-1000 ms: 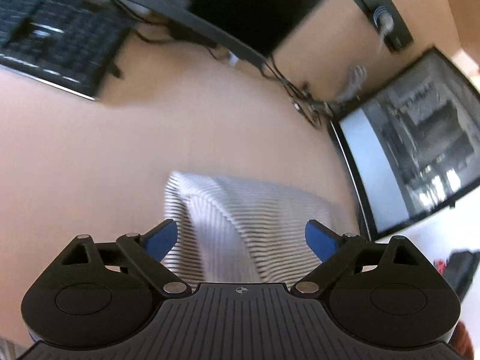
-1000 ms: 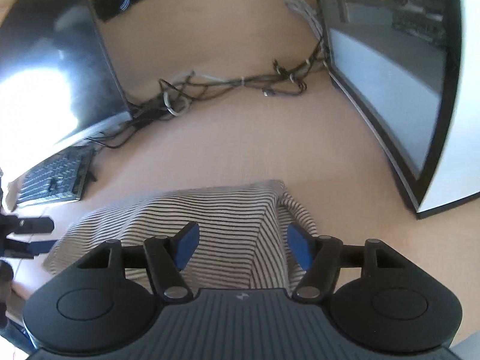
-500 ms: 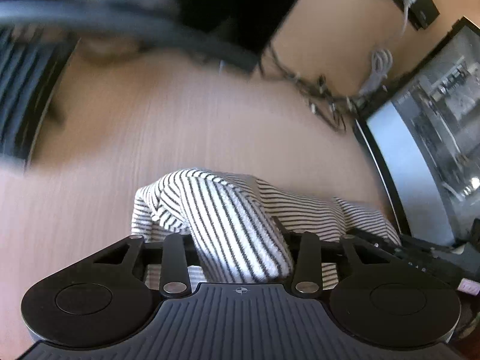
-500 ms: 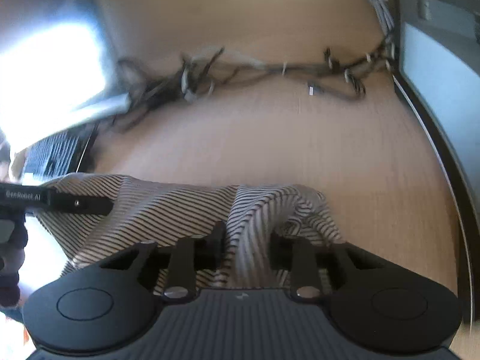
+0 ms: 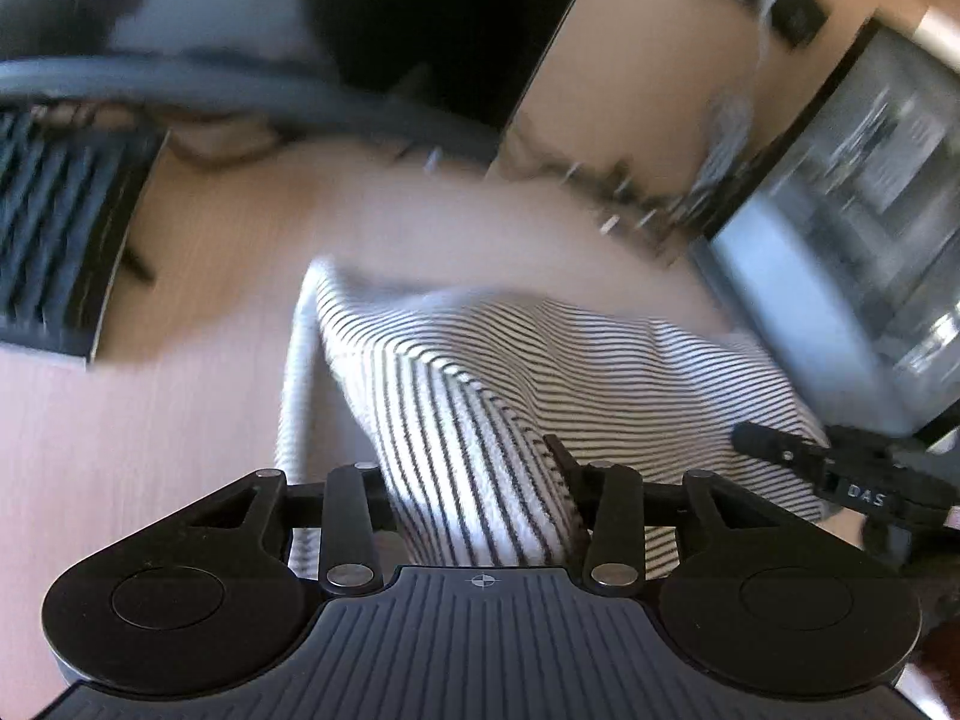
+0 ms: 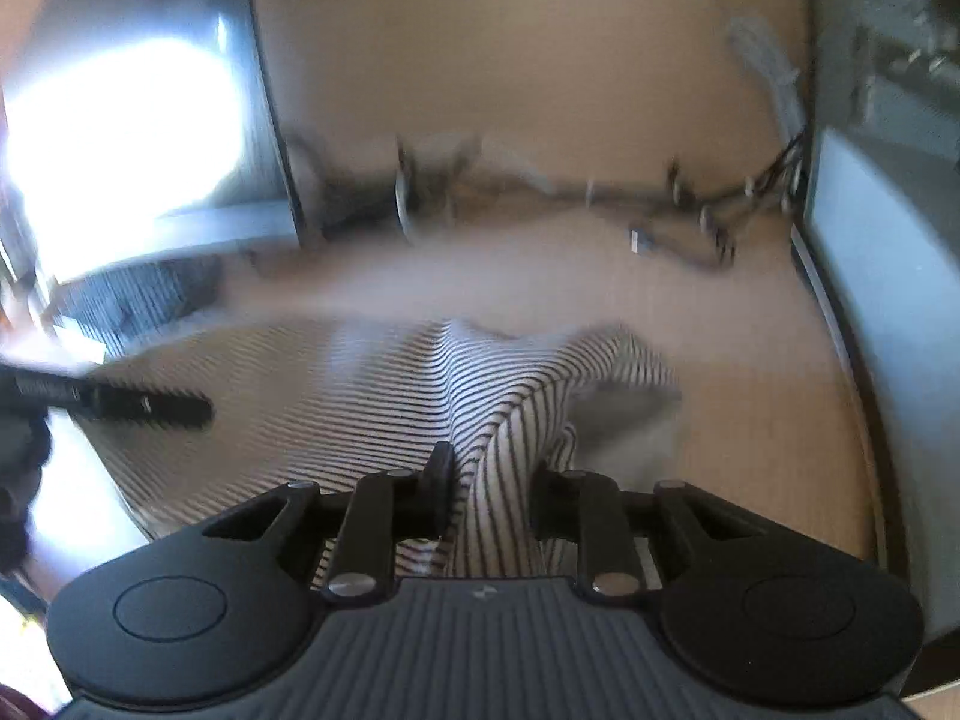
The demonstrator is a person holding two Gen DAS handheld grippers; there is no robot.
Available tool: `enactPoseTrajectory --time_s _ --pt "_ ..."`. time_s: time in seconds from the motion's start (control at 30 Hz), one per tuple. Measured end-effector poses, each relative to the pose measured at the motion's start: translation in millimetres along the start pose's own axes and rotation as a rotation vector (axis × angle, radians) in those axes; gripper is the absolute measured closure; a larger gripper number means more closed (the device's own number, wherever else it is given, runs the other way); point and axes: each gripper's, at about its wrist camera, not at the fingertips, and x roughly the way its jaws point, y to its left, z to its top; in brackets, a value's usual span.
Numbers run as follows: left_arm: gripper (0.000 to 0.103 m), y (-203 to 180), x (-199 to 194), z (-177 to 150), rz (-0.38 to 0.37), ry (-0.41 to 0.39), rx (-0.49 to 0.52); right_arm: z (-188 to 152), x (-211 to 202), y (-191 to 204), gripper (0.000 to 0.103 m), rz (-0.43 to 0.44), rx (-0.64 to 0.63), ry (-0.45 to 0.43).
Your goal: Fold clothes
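Note:
A white garment with thin black stripes (image 5: 540,360) lies bunched on the wooden desk (image 5: 180,420). My left gripper (image 5: 480,480) pinches a raised fold at its left end; the jaws are opening slightly with the cloth still pressed between them. My right gripper (image 6: 492,480) grips a narrow ridge of the same garment (image 6: 360,396) at its right end, its jaws also easing open with cloth between them. Each gripper's black finger shows in the other's view: the right gripper (image 5: 840,468) and the left gripper (image 6: 138,402). Both views are motion-blurred.
A black keyboard (image 5: 54,252) sits at the left under a monitor (image 6: 132,120). A second monitor (image 5: 870,210) stands at the right. Tangled cables (image 6: 690,210) run along the back of the desk.
Both grippers, open above the flat garment a second ago, have shut on folds of it. The cloth is now pulled up into ridges, and both hands have shifted across the desk.

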Motion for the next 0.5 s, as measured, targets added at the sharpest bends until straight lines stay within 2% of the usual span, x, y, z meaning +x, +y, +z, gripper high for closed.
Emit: enactPoseTrajectory --time_s 0.03,0.17,0.23,0.3,0.4,0.5 --pt "0.056 2 3 -2 0.013 -0.003 0.004 -8 9 4 0.073 -0.026 -0.023 0.017" --pt "0.053 -1 -18 0 0.017 -0.062 0.001 -4 -19 12 0.067 -0.089 -0.045 -0.041" --pt "0.052 -7 -39 3 0.034 -0.102 0.027 -2 -36 15 0.051 -0.109 -0.046 -0.088" --pt "0.05 -14 -57 7 0.016 -0.143 0.05 0 -53 16 0.045 -0.115 -0.034 -0.154" --pt "0.05 -31 -67 12 -0.031 -0.195 0.074 5 -54 18 0.031 -0.039 0.029 -0.206" --pt "0.048 -41 -63 11 -0.072 -0.189 0.075 5 -34 19 0.028 0.037 0.089 -0.192"
